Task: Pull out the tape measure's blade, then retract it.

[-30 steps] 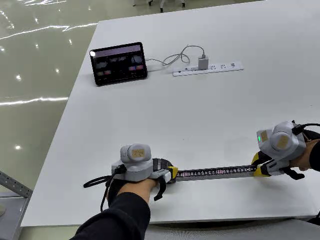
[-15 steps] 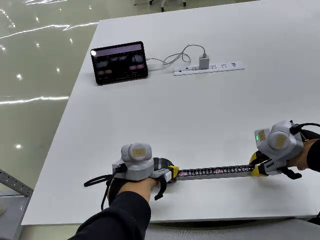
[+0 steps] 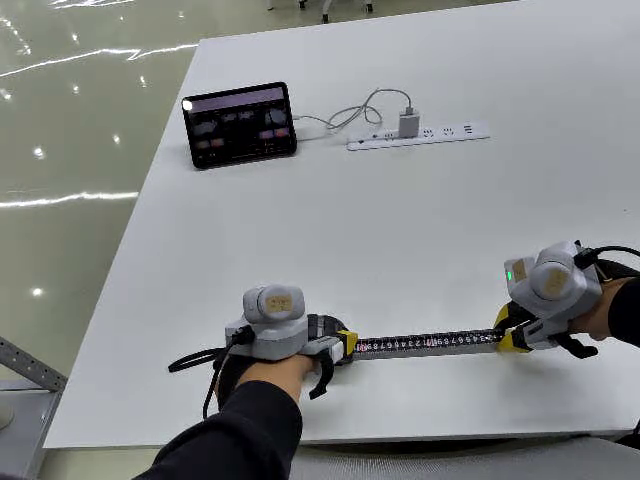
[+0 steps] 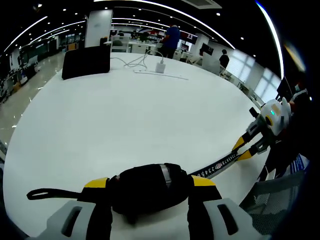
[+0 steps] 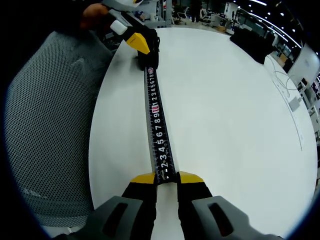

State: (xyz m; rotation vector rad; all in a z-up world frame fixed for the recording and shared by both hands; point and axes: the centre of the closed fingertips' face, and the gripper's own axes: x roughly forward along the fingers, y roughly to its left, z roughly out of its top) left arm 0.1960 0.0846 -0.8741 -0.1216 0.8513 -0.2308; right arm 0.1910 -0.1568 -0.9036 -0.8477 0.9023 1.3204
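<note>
The tape measure [image 4: 150, 187] sits near the front edge of the white table [image 3: 400, 230], its black case clamped between the two yellow-tipped jaws of the left gripper [image 3: 336, 344]. In the left gripper view the case fills the gap between the jaws, pressed on both sides, and a black strap [image 4: 50, 194] trails off it across the table top.

The blade [image 3: 425, 343] is pulled out and runs in a straight line from the case to the right gripper [image 3: 510, 341], low over the table and roughly along its front edge. In the right gripper view the numbered blade comes straight down the middle, and its end lies between the two yellow tips, which are pinched on it – the lowest numbers sit right at the jaws. So each gripper grasps one end: the left has the case, the right has the blade's tip, and the two stand well apart with the blade stretched between them.

At the far side of the table a tablet [image 3: 238, 125] stands with its screen lit. Beside it lies a white power strip [image 3: 418, 136] with a charger [image 3: 407, 125] plugged in, and a cable [image 3: 350, 115] loops from the charger toward the tablet. A grey mesh chair back [image 5: 50, 125] shows at the table's edge in the right gripper view.
</note>
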